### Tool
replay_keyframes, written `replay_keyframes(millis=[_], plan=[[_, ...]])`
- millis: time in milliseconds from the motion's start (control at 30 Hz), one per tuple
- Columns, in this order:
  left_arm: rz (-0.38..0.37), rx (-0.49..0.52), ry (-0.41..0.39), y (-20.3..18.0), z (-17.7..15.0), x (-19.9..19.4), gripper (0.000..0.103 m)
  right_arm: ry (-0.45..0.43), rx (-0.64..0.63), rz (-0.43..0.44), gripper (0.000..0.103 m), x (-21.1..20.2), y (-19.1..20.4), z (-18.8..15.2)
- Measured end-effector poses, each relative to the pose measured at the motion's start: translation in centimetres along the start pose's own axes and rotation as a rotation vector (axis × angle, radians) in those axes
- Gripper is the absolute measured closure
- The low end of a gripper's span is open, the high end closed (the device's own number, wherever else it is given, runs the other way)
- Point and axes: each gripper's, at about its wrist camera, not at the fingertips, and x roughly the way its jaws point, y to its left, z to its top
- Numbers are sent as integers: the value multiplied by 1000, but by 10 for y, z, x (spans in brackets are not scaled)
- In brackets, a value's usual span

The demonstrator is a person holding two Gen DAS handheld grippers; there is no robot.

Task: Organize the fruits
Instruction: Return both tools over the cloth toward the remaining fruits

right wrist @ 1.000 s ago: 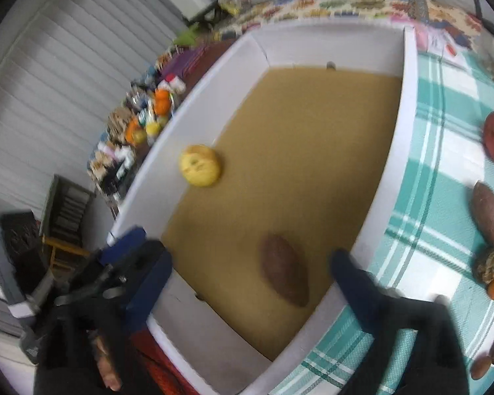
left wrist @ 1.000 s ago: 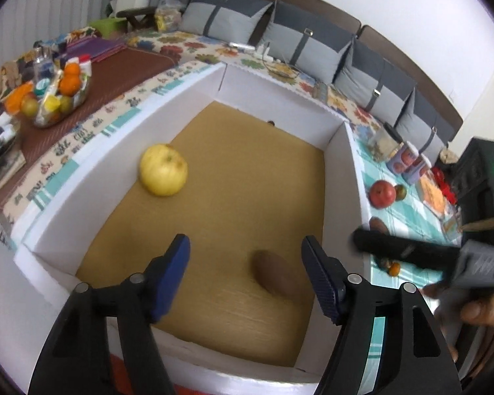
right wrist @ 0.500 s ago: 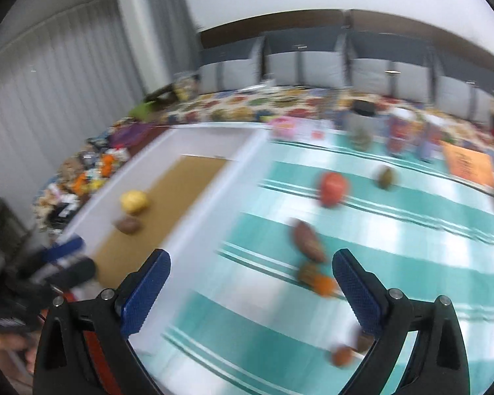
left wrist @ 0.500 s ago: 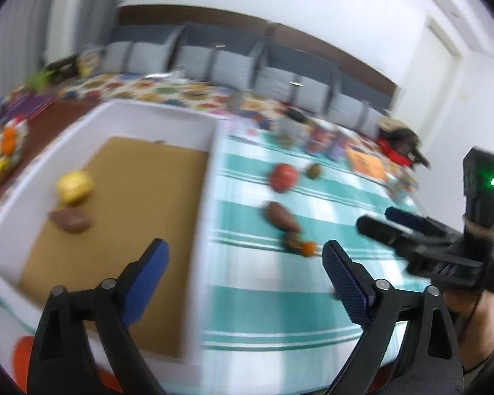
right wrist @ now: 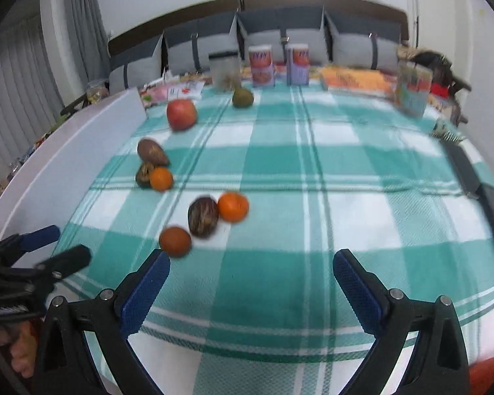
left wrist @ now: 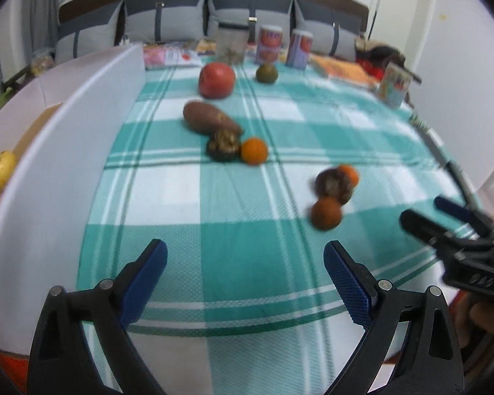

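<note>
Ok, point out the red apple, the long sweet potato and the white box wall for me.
red apple (left wrist: 216, 79), left wrist view, middle of its front.
sweet potato (left wrist: 207, 119), left wrist view, middle of its body.
white box wall (left wrist: 66, 151), left wrist view, bare outer face.

I see the fruits spread on a green-and-white checked cloth. A red apple (left wrist: 216, 79) sits far back, with a small green fruit (left wrist: 266, 73) just beside it on the right. Nearer lies a brown sweet potato (left wrist: 210, 119), long axis slanting. At its near end a dark, rough-skinned fruit (left wrist: 223, 144) touches a small orange (left wrist: 254, 151). Further right and nearer, a second cluster: a dark brown fruit (right wrist: 203, 216), an orange one (right wrist: 233, 206) touching it behind, and a brownish-orange round fruit (right wrist: 175, 241) in front. Inside the white box (left wrist: 66, 151) on the left, I see a yellow fruit (left wrist: 1, 168), partly hidden by the wall.
</note>
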Motion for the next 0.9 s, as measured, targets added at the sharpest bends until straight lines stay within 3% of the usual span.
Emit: replay_keyframes(millis=[200, 900], plan=[[36, -18, -10, 2, 0, 9, 6, -70, -82, -74, 4, 2, 6, 1], [71, -15, 45, 21, -14, 37, 5, 1, 13, -197, 4, 27, -25, -11]])
